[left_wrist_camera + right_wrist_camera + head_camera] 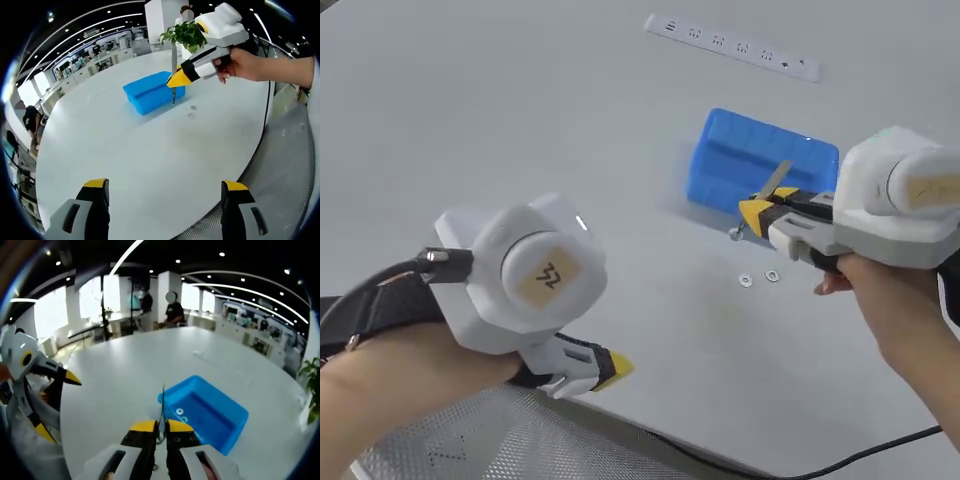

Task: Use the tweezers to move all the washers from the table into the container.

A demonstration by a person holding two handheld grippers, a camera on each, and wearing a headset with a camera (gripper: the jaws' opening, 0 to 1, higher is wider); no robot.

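The head view looks steeply down from the near side onto the round white table (520, 120). The left gripper view sits low at the near edge, facing across toward the blue rectangular plastic container (150, 92), well off. The right gripper view hangs close above that container, sighting along the thin metal tweezers (162, 405). All three share it.

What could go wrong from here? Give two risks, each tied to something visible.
The thin metal tweezers, clamped in the right hand-held gripper, have their tips beside the blue plastic container, not over it; a washer released now would likely miss. The two small metal washers lie flat on the smooth white table, so the tips may slip and flick one away.
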